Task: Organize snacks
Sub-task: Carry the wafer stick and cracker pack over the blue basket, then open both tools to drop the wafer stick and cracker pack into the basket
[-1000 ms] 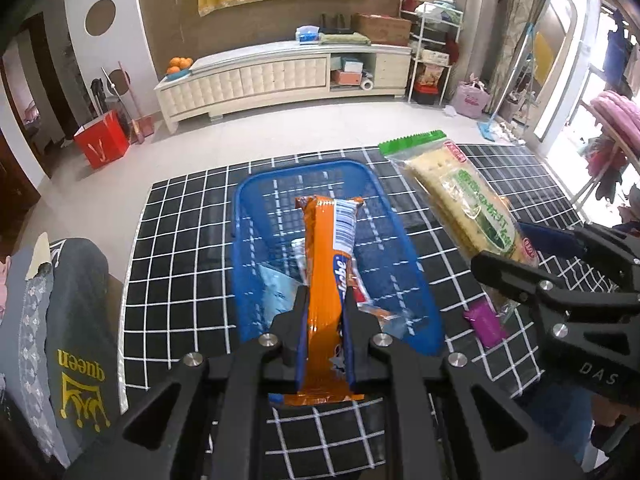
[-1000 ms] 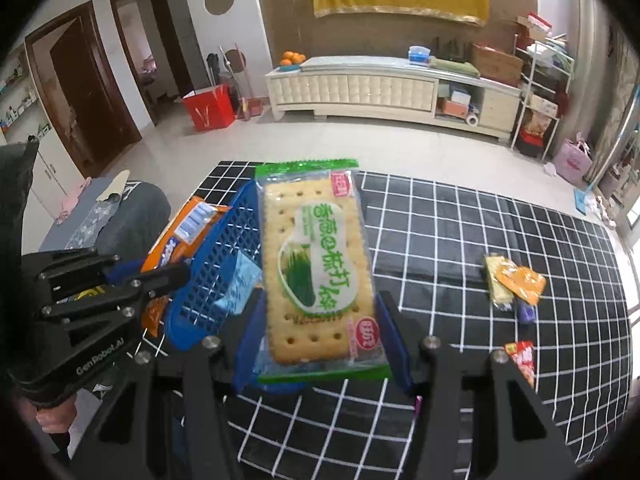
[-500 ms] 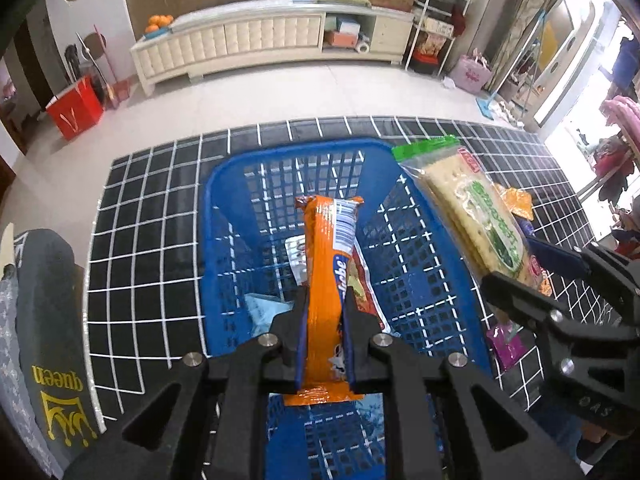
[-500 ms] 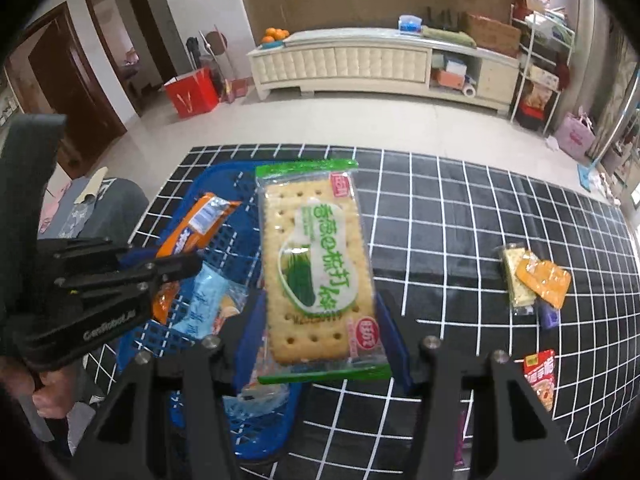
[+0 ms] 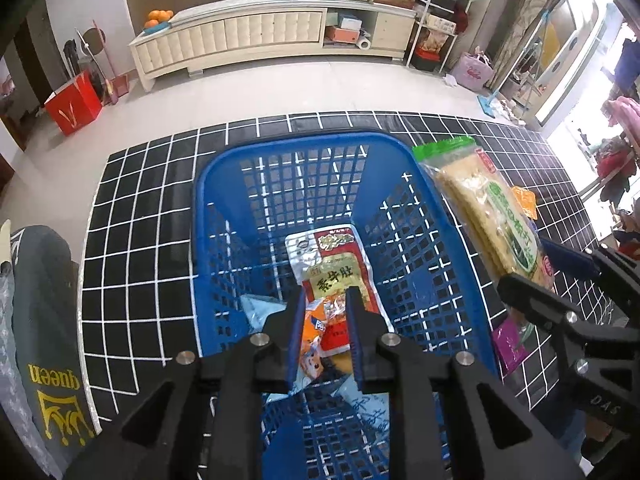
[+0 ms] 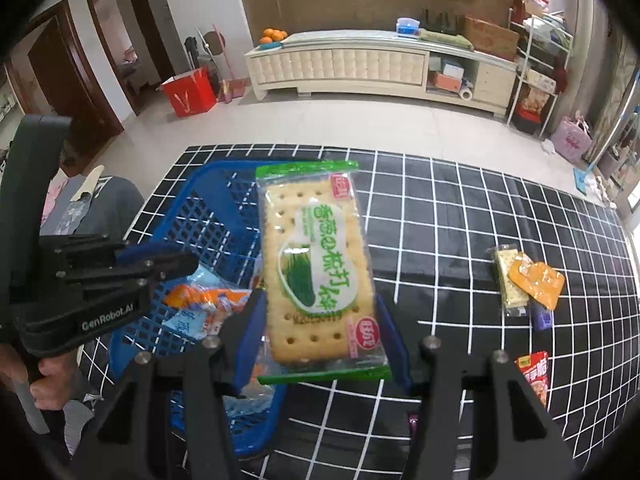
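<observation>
A blue plastic basket [image 5: 280,152] stands on a black grid mat. My left gripper [image 5: 325,296] hangs over its inside with its jaws opening and nothing pressed between the pads. The orange snack packet [image 5: 316,332] lies loose below them on the basket floor, beside a red-and-yellow pouch [image 5: 336,264] and light blue packets [image 5: 256,308]. My right gripper [image 6: 318,298] is shut on a green-edged cracker pack [image 6: 316,264], held just above the right rim of the basket [image 6: 208,172]. In the right wrist view, the left gripper [image 6: 180,260] sits above the orange packet [image 6: 204,300].
Loose snacks lie on the mat [image 6: 460,220] to the right: a cracker stick and an orange pouch [image 6: 528,280], a red packet [image 6: 534,372] and a purple one [image 5: 508,340]. A grey "queen" garment [image 5: 44,320] lies left of the basket. A person's hand [image 6: 44,376] grips the left tool.
The orange packet left the left jaws and now lies in the basket. The left gripper came down over the basket. The right gripper with the cracker pack drew closer to the basket rim.
</observation>
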### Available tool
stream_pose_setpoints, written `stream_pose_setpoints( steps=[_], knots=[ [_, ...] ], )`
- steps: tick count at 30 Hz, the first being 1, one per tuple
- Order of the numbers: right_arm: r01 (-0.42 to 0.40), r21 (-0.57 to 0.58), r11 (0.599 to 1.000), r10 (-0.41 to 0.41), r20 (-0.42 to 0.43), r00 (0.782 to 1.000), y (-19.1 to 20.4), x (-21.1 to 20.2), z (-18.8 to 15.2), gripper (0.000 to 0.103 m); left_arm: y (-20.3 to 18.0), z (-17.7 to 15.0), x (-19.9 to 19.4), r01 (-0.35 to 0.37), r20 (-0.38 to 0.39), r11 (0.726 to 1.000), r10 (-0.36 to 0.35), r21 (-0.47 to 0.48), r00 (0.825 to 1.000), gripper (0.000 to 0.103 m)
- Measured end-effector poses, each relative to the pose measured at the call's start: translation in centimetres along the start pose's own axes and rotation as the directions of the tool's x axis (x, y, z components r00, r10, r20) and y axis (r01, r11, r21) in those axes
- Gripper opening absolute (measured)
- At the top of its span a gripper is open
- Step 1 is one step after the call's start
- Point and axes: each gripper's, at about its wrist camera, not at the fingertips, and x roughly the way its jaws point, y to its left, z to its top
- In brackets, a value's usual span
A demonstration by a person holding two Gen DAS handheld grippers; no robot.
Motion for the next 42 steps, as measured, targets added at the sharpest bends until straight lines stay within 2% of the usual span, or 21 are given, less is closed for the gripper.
stream_pose_setpoints(
  steps=[7, 13, 19, 25, 28, 29, 30, 31, 32, 34, 42],
  knots=[
    [-0.010, -0.041, 0.999, 0.010, -0.008, 1.000, 2.2, 0.4, 1.0, 0.059, 2.1, -1.7, -2.0, -0.023, 0.024, 1.000, 0.023, -0.013, 0.999, 0.018],
    [-0.005, -0.092, 0.996, 0.000, -0.052, 0.999, 4.4, 2.8, 2.2, 0.059, 5.2, -2.4, -3.4, -0.041, 0.045, 0.997, 0.044, -0.059, 0.998, 0.018],
    [0.006, -0.131, 0.991, -0.021, -0.108, 0.994, 5.5, 5.1, 2.4, 0.059, 7.0, -3.0, -3.1, -0.045, 0.045, 0.995, 0.050, -0.094, 0.998, 0.018],
    [0.061, -0.169, 0.984, -0.080, -0.108, 0.991, 5.7, 6.4, 2.3, 0.059, 7.4, -3.4, -2.2, -0.043, 0.029, 0.994, 0.046, -0.104, 0.999, 0.018],
    [0.061, -0.198, 0.978, -0.083, -0.107, 0.991, 6.1, 6.7, 2.2, 0.067, 7.4, -3.4, -2.2, -0.040, 0.027, 0.993, 0.043, -0.108, 0.999, 0.018],
    [0.054, -0.190, 0.980, -0.076, -0.115, 0.990, 6.1, 6.7, 2.3, 0.076, 7.4, -3.5, -2.2, -0.043, 0.027, 0.993, 0.046, -0.107, 0.999, 0.018],
    [0.051, -0.174, 0.984, -0.071, -0.111, 0.991, 6.0, 6.4, 2.3, 0.083, 7.3, -3.6, -2.4, -0.049, 0.026, 0.993, 0.052, -0.104, 0.998, 0.018],
    [0.044, -0.165, 0.985, -0.061, -0.101, 0.993, 5.9, 5.9, 2.2, 0.086, 7.2, -3.7, -2.7, -0.055, 0.025, 0.993, 0.058, -0.102, 0.998, 0.018],
    [0.046, -0.160, 0.986, -0.062, -0.092, 0.994, 5.8, 5.5, 2.3, 0.087, 7.1, -3.8, -2.9, -0.058, 0.024, 0.993, 0.061, -0.101, 0.998, 0.019],
    [0.048, -0.148, 0.988, -0.061, -0.083, 0.995, 5.7, 4.8, 2.3, 0.087, 7.0, -4.1, -3.4, -0.065, 0.025, 0.993, 0.068, -0.102, 0.997, 0.027],
    [0.052, -0.135, 0.990, -0.056, -0.033, 0.998, 5.3, -0.5, 1.8, 0.087, 4.9, -5.1, -7.4, -0.074, 0.079, 0.994, 0.081, -0.081, 0.994, 0.027]
  ],
)
